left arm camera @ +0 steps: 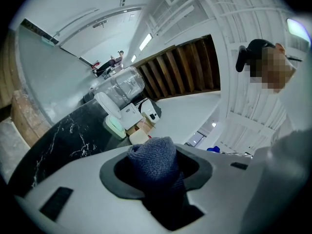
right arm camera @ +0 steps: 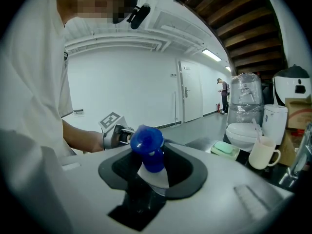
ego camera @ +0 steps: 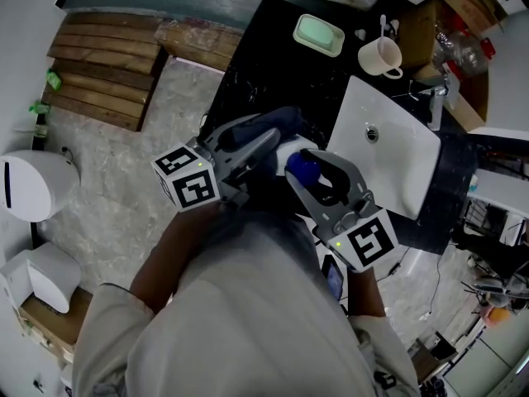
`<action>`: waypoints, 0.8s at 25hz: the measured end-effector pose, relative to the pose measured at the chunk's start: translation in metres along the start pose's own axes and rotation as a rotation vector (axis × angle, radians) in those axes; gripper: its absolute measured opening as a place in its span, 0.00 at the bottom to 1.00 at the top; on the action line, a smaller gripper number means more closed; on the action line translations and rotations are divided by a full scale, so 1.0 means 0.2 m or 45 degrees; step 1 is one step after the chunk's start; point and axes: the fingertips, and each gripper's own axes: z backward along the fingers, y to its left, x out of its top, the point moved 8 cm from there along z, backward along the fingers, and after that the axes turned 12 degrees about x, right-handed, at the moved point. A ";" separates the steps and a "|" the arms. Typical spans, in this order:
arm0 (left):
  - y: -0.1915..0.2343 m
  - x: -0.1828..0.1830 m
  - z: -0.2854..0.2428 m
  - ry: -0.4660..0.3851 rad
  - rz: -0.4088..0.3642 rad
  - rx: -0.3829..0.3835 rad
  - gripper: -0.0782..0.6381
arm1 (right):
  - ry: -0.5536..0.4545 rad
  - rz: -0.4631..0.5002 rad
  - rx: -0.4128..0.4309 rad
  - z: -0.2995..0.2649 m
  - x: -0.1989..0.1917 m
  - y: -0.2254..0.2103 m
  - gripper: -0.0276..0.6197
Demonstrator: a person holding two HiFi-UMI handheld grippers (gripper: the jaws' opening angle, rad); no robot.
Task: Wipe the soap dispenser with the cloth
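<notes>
The right tool (right arm camera: pixel 155 175) pinches the blue-topped soap dispenser (right arm camera: pixel 146 141), held above the counter (ego camera: pixel 248 64) edge by the sink (ego camera: pixel 401 160). The left tool (left arm camera: pixel 158 182) clamps the dark blue cloth (left arm camera: pixel 153 156) just beside it.

green soap dish (ego camera: pixel 318 35) near mug (ego camera: pixel 379 56); white sink (ego camera: pixel 398 162)
</notes>
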 end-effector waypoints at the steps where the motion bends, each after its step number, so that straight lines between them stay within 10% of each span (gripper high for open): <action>1: 0.00 0.00 0.00 0.006 -0.008 0.001 0.33 | -0.002 0.001 0.001 0.00 0.00 0.00 0.24; 20: 0.12 -0.10 -0.05 0.112 -0.124 0.123 0.33 | -0.027 -0.021 0.027 0.04 -0.03 0.03 0.24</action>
